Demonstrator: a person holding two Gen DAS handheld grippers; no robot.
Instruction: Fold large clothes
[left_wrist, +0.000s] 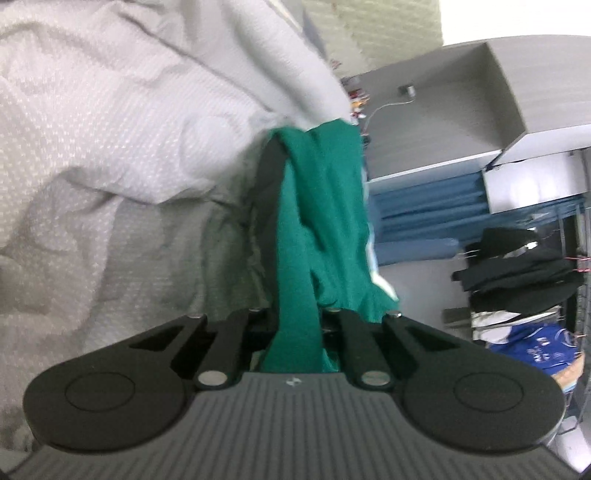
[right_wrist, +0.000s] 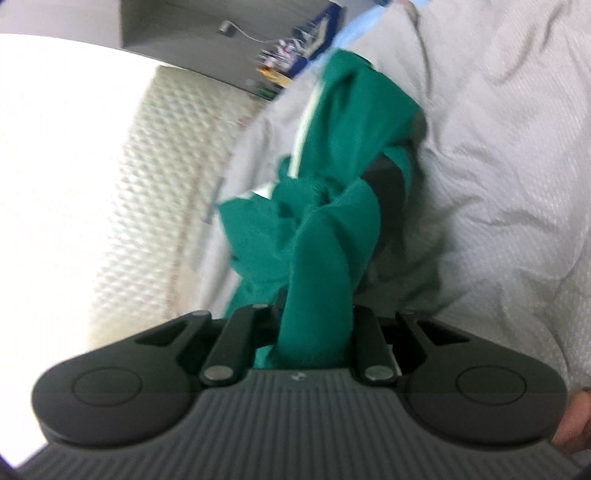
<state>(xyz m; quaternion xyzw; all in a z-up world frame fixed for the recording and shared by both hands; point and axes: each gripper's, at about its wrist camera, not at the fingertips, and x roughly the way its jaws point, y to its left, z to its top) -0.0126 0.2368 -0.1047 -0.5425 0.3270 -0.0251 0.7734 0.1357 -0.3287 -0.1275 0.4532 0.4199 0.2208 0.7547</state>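
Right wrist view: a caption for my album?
Right gripper shut on bunched green garment above a pale grey bedcover.

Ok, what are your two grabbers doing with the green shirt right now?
Left gripper shut on green garment. Right gripper shut on it too. Garment bunched, unfolded, over white bedding. Nothing blocking.

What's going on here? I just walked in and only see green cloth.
A person is holding two handheld grippers over a bed with a white textured bedspread. The left gripper and the right gripper are each shut on a bunched part of a green fabric garment. Nothing looks folded yet.
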